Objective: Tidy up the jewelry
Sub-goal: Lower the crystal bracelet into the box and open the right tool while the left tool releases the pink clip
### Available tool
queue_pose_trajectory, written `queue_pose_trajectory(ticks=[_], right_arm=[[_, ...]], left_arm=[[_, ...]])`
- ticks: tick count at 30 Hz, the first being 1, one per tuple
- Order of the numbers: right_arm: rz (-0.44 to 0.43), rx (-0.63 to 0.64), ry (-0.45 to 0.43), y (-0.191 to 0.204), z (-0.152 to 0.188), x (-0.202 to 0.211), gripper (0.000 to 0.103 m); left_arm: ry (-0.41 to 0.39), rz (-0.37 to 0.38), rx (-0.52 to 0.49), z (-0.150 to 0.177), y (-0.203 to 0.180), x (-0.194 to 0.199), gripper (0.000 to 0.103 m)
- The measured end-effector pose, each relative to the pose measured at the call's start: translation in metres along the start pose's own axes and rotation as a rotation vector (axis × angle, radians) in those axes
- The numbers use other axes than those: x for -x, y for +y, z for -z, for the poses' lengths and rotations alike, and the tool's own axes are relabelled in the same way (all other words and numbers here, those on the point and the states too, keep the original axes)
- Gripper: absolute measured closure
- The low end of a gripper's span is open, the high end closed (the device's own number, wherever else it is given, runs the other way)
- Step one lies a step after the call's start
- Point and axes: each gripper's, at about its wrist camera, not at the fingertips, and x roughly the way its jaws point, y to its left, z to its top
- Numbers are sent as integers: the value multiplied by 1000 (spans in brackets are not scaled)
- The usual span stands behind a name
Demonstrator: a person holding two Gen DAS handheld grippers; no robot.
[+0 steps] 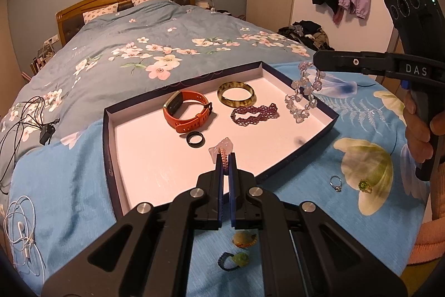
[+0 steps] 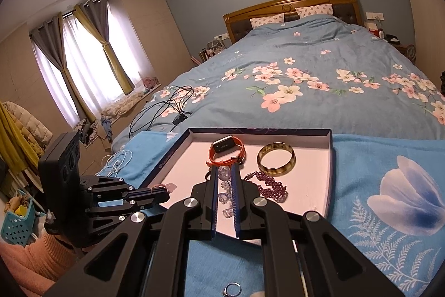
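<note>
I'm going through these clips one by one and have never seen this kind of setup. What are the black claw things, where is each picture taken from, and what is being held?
There is no robot: a person holds a black two-finger gripper in each hand, with a wide-angle camera on each looking along its fingers. One picture comes from the left gripper, the other from the right gripper; each also shows the other from the side.

On a blue flowered cloth on a bed lies a shallow white tray. It holds an orange watch, an amber bangle, a purple beaded bracelet and a black ring.

The left gripper is shut on a pink braided bracelet, the right on a clear crystal bracelet. A silver ring and a green ring lie on the cloth.
</note>
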Motion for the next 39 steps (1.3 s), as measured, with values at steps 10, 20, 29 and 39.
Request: queue_pose_trajectory(ticks=[10, 20, 29, 39], right_arm=[[3, -16, 26, -5, -4, -23, 95], [-1, -10, 43, -2, -11, -43, 95], [-13, -39, 62, -12, -15, -61, 95], [49, -74, 96, -35, -7, -69, 95]], left_arm=[[22, -2, 11, -4, 7, -14, 99], [46, -3, 15, -9, 12, -29, 100], [68, -9, 9, -13, 16, -41, 100], [118, 10, -5, -11, 17, -62, 99]])
